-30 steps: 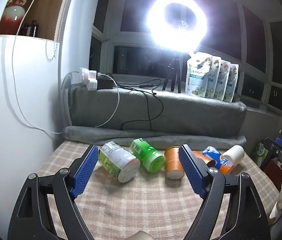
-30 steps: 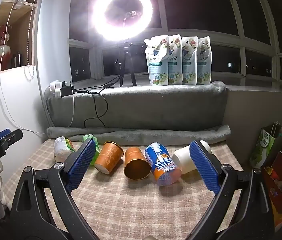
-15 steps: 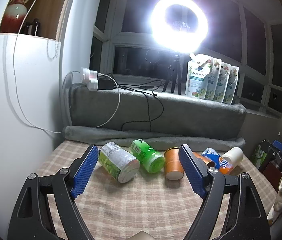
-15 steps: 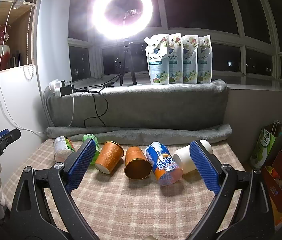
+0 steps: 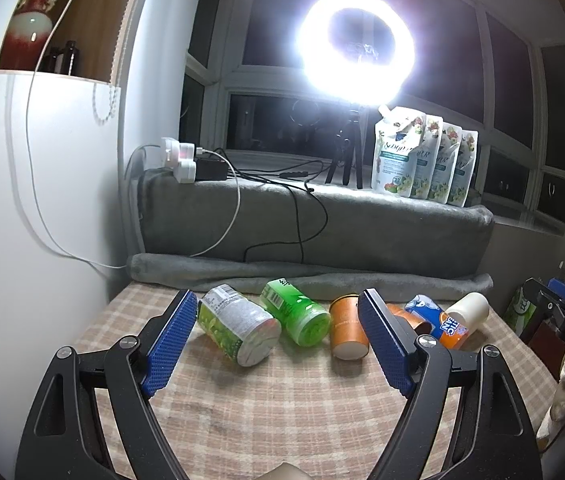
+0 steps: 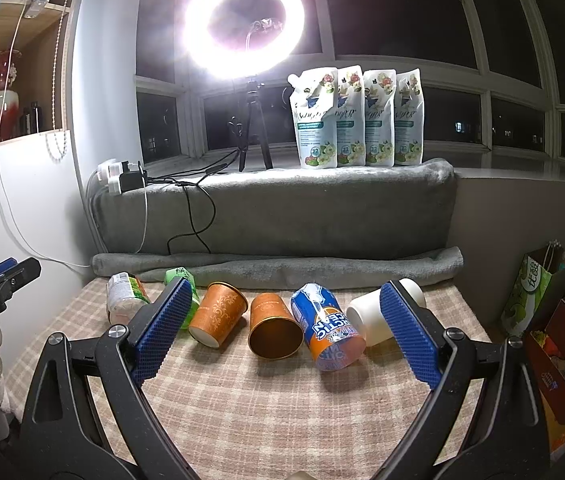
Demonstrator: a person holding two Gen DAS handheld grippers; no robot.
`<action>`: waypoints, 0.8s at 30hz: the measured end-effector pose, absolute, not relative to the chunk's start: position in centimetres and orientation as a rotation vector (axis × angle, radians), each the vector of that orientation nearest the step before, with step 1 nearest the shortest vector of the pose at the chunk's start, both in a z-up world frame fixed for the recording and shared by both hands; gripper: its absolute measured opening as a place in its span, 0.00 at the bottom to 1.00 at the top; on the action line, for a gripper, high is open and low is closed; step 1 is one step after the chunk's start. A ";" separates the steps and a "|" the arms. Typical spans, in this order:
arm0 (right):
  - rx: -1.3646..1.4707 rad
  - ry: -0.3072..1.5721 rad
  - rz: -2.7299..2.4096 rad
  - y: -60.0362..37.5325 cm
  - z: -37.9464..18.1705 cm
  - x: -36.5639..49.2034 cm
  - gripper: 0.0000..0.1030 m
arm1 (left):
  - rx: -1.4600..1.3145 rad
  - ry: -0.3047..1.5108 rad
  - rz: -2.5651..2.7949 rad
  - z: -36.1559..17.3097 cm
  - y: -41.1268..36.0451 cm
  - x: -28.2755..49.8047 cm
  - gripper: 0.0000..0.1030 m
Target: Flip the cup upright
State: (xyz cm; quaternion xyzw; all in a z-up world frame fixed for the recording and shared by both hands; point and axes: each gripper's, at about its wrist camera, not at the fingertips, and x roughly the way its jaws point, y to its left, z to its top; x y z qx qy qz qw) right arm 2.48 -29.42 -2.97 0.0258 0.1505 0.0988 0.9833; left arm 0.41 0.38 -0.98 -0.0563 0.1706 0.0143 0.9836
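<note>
Several cups lie on their sides in a row on the checked tablecloth. From the left: a pale green printed cup, a bright green cup, an orange patterned cup, a plain orange cup with its mouth toward me, a blue and orange cup, and a white cup. My left gripper is open and empty, short of the green cups. My right gripper is open and empty, short of the orange and blue cups.
A grey rolled blanket and padded ledge stand behind the cups, with cables, a power strip, a ring light and several pouches. A white wall is at the left. Bags and boxes sit at the right.
The left gripper has tilted slightly, so the scene sits a little lower and closer in its view. The right gripper has barely moved. The cups have not moved.
</note>
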 end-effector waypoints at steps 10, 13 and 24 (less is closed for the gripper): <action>0.052 0.305 0.199 -29.2 -3.4 2.8 0.94 | -0.114 0.344 0.027 -1.0 0.4 0.4 0.80; 0.051 0.304 0.198 -29.1 -3.5 2.8 0.94 | -0.112 0.345 0.028 -1.1 0.3 0.4 0.80; 0.052 0.306 0.200 -29.1 -3.5 2.9 0.94 | -0.110 0.348 0.030 -1.2 0.2 0.5 0.80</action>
